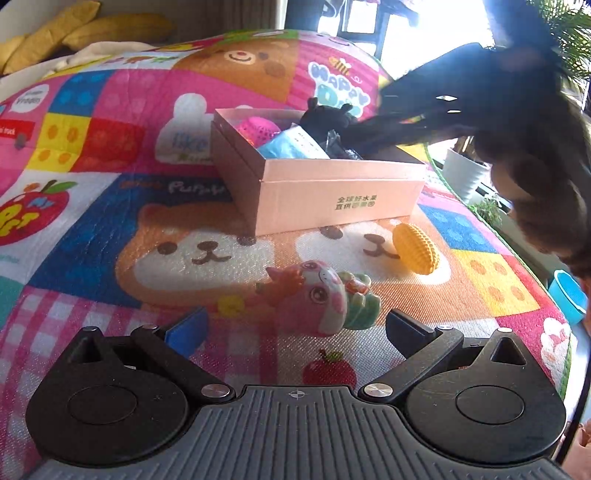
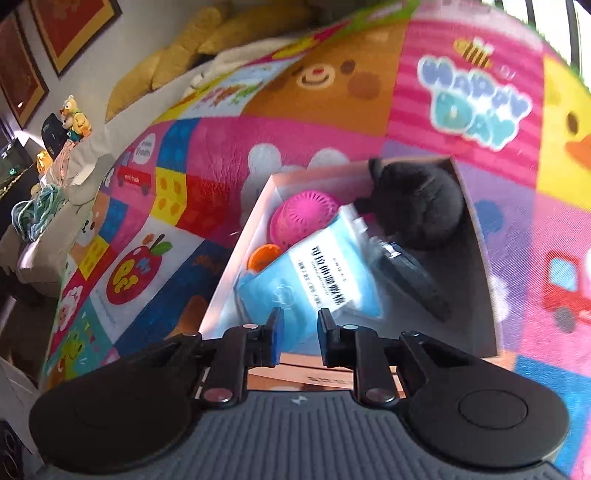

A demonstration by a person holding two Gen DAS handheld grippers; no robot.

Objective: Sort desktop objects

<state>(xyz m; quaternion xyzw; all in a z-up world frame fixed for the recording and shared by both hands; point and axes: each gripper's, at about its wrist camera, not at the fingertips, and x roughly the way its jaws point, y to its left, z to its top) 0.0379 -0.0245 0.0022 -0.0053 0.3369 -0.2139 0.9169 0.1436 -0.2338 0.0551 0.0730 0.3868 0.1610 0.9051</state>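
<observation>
A pink cardboard box [image 1: 332,184] stands on the colourful play mat. It holds a pink mesh ball [image 2: 303,214], a blue packet [image 2: 317,280], a black plush toy [image 2: 417,206], an orange piece [image 2: 264,258] and a dark wrapped item [image 2: 413,280]. My right gripper [image 2: 301,319] hovers over the box's near edge with a narrow gap between its pads and nothing in it. On the mat lie a pink figurine [image 1: 325,299] and a yellow corn toy [image 1: 415,251]. My left gripper [image 1: 295,325] is wide open just short of the figurine, not touching it.
A dark blurred sleeve [image 1: 461,110] reaches over the box from the right. A blue bowl [image 1: 569,295] and a white plant pot [image 1: 465,173] sit beyond the mat's right edge. Yellow cushions [image 1: 110,29] lie at the back.
</observation>
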